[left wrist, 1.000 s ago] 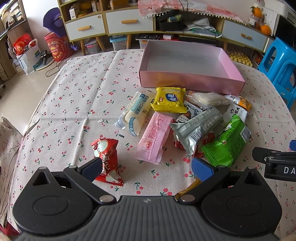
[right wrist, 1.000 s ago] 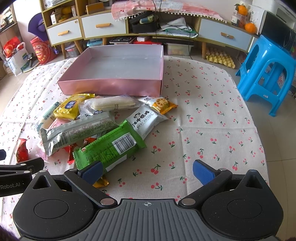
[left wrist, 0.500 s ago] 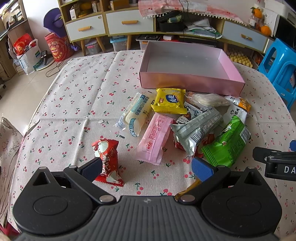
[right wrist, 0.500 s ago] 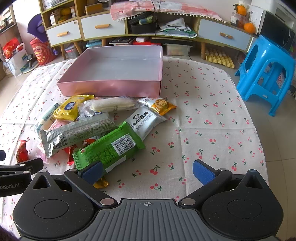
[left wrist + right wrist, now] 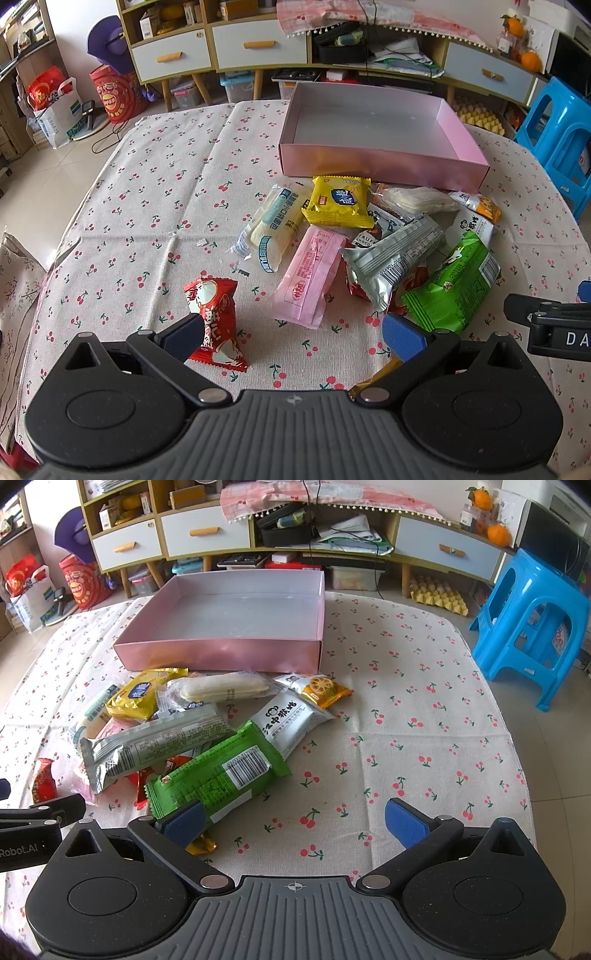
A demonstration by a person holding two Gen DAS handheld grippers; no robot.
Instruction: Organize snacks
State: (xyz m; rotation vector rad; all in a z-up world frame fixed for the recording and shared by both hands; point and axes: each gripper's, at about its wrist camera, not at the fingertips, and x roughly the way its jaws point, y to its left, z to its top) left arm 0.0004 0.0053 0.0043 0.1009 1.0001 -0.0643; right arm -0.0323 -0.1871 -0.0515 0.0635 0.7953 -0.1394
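Broadly, a round table (image 5: pixel 155 192) covered by a cherry-print cloth fills both views, with a low cabinet (image 5: pixel 207 535) and a blue plastic stool (image 5: pixel 532 627) seen beyond it. A shallow pink box (image 5: pixel 376 166) is set on the far part of the table, and nothing is seen inside it. Just in front of its near wall a loose heap of snacks is spread. A green packet (image 5: pixel 221 779) lies nearest the right gripper, partly overlapped by a long silver packet (image 5: pixel 155 749) to its left. A pink packet (image 5: pixel 310 277) is found beside the silver one, and a white-and-blue packet (image 5: pixel 273 225) lies further left. A yellow packet (image 5: pixel 340 201) rests close to the box wall, with a pale wrapped roll (image 5: pixel 221 688) beside it. A small red packet (image 5: pixel 216 321) lies apart from the heap, just beside the left fingertip of the left gripper (image 5: pixel 295 334), whose fingers are spread wide with nothing held. The right gripper (image 5: pixel 295 821) is likewise held wide apart above the cloth, its left fingertip overlapping the green packet's near end.
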